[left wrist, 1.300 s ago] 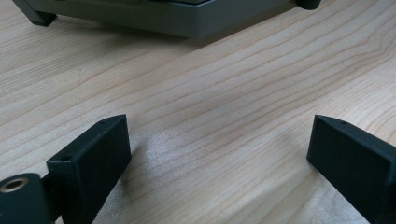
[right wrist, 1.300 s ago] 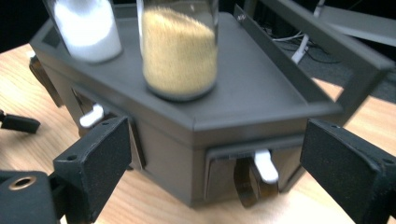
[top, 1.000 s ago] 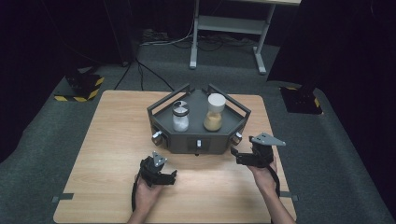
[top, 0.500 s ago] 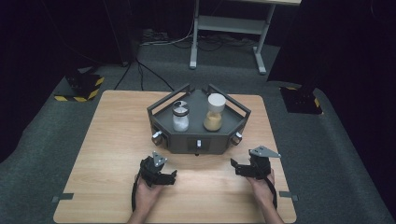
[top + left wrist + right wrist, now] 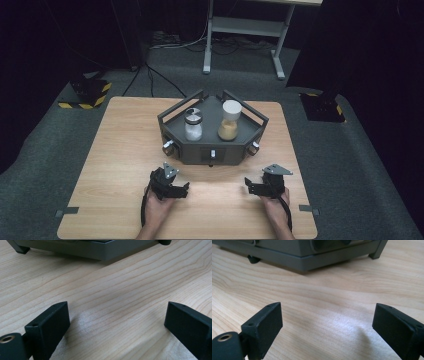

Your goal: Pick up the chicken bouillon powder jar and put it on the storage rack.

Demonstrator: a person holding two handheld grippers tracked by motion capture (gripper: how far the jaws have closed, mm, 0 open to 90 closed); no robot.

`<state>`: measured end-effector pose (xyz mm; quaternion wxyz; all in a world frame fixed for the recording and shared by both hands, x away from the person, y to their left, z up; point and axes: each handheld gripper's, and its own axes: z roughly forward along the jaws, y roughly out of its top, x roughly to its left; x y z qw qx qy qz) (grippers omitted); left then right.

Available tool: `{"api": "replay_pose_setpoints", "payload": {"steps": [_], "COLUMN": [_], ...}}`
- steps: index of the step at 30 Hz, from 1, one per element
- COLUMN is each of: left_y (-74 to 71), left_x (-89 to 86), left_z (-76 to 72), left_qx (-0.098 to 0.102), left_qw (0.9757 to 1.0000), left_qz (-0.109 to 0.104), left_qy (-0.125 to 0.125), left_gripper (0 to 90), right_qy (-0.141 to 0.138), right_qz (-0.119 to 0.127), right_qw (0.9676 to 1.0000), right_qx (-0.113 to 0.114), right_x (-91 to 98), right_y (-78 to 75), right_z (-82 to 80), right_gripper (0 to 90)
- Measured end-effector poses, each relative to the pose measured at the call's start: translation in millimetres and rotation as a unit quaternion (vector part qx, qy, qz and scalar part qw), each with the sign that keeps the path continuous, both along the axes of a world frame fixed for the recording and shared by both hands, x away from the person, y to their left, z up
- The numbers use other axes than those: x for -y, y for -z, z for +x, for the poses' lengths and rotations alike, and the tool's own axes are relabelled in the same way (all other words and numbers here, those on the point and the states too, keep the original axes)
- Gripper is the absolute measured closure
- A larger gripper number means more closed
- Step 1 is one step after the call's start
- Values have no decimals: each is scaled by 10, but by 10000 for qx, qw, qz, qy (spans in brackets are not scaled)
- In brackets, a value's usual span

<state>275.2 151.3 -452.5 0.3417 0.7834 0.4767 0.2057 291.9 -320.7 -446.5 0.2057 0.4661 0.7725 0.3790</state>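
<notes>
Both tools — left tool (image 5: 183, 189), right tool (image 5: 251, 187) — were held wide apart, empty, near the surface's (image 5: 115, 150) front edge; the grey tray (image 5: 212, 150) was best approached level.

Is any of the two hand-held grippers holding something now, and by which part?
Nothing is held. The left hand-held gripper and right hand-held gripper are open over bare table.

A light wooden table (image 5: 115, 150) stands on grey carpet (image 5: 45, 150) in a dark room, a metal-legged desk (image 5: 245, 30) behind.
</notes>
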Motion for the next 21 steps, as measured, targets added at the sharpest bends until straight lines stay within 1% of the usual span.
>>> {"api": "replay_pose_setpoints", "payload": {"steps": [4, 6, 7, 9, 11, 21], "left_y": [0, 0, 1, 0, 1, 1], "left_x": [0, 0, 0, 0, 0, -1], "left_z": [0, 0, -1, -1, -1, -1], "left_qx": [0, 0, 1, 0, 1, 1], "left_qw": [10000, 10000, 10000, 10000, 10000, 10000], "left_qz": [-1, 1, -3, -2, 0, -3], "left_qy": [-2, 0, -2, -1, 0, 1], "left_gripper": [60, 60, 60, 60, 60, 60], "right_qy": [2, -1, 0, -34, -93, -110], "right_qz": [-77, -118, -148, -263, -431, -416], "right_qw": [9999, 9999, 9999, 9996, 9989, 9989], "right_qx": [-96, -59, -79, -87, -148, -170], "right_x": [-28, -49, -64, -102, -158, -161], "right_y": [23, 23, 18, 9, -10, -10], "right_z": [18, 3, 4, 7, 30, 41], "right_gripper": [87, 88, 88, 88, 85, 81]}}
